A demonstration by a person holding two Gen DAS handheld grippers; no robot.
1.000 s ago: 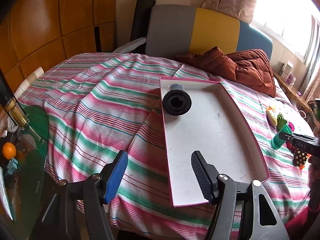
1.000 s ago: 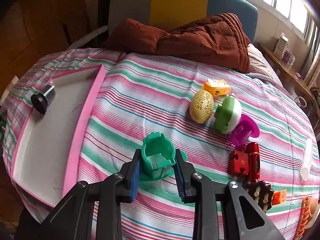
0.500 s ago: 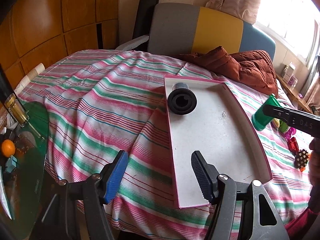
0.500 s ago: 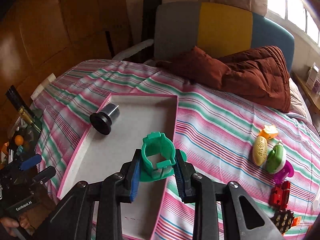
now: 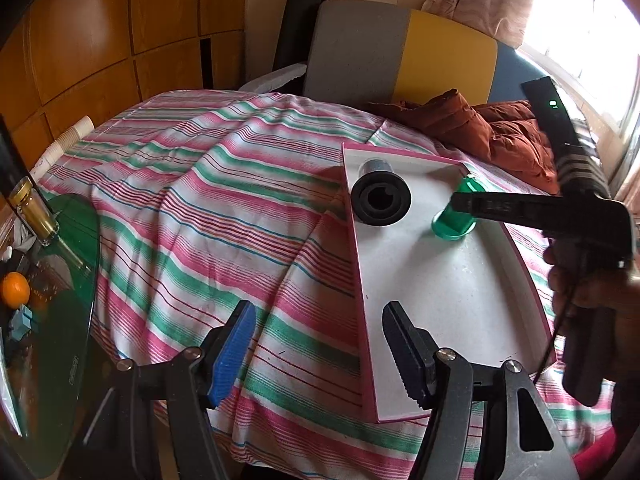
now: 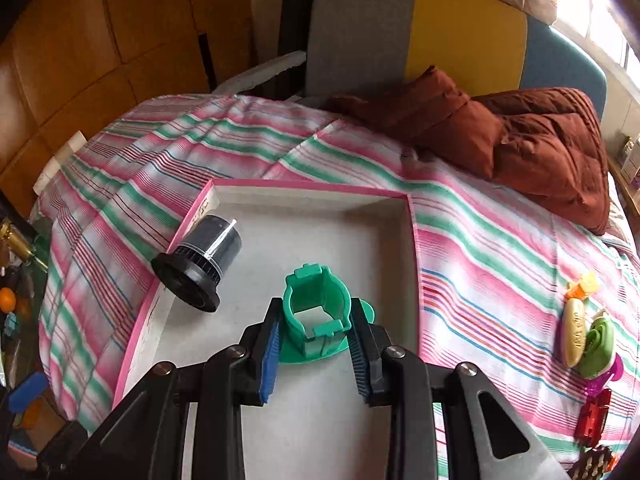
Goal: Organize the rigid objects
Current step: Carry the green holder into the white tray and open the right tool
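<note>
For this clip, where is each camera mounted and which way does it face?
Left wrist: on the left tool, open, low at the bed's edge, looking across the striped bedspread toward the headboard; the person's hand and right tool show at right.
Right wrist: on the right tool, above the pink-rimmed tray, fingers flanking the green piece.
Shared: tray, green piece, black cylinder.

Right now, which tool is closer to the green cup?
Right. The right tool has its fingers on both sides of the green cup over the tray. The left tool hangs open at the tray's near corner, far off.
</note>
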